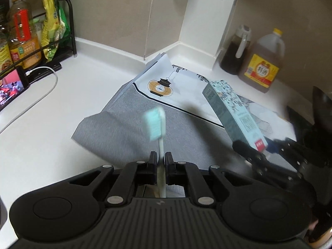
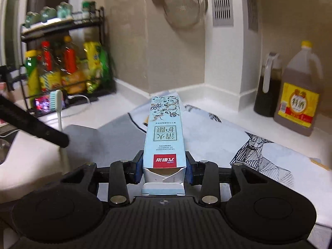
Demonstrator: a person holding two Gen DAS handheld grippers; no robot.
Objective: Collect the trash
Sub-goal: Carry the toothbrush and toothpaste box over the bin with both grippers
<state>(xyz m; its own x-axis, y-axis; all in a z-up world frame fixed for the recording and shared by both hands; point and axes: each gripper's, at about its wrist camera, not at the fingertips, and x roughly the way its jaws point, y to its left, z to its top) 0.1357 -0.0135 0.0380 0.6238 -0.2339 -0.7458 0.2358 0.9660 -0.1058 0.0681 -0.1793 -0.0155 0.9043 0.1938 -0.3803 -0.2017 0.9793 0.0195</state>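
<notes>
White countertop (image 1: 87, 95) runs into a corner of beige wall through my left wrist camera, with a white raised edge along the back. On it I see a printed paper bag (image 1: 166, 95) lying flat, grey on its near part and bearing a lantern drawing farther back. At far left a black wire rack (image 1: 68, 27) holds oil bottles and a yellow packet, and a phone (image 1: 12, 87) with a lit screen leans in front of it, a white cable (image 1: 39, 95) trailing from it across the counter. Two dark bottles (image 1: 249, 62) stand at right against the wall. My left gripper (image 1: 160, 159) is clamped on the handle of a toothbrush (image 1: 156, 124), its pale blue head raised above the bag. At right my right gripper (image 1: 263, 155) grips a toothpaste box (image 1: 232, 114) by its lower end. From the right wrist camera, the same counter (image 2: 238, 112) and bag (image 2: 259, 155) lie below, a metal strainer (image 2: 182, 4) hangs on the wall beside a vent grille (image 2: 222, 2), and the rack (image 2: 62, 62) stands at left. My right gripper (image 2: 165, 170) is closed on the box (image 2: 164, 132), which points away over the bag; the toothbrush (image 2: 59, 108) stands upright at left.
</notes>
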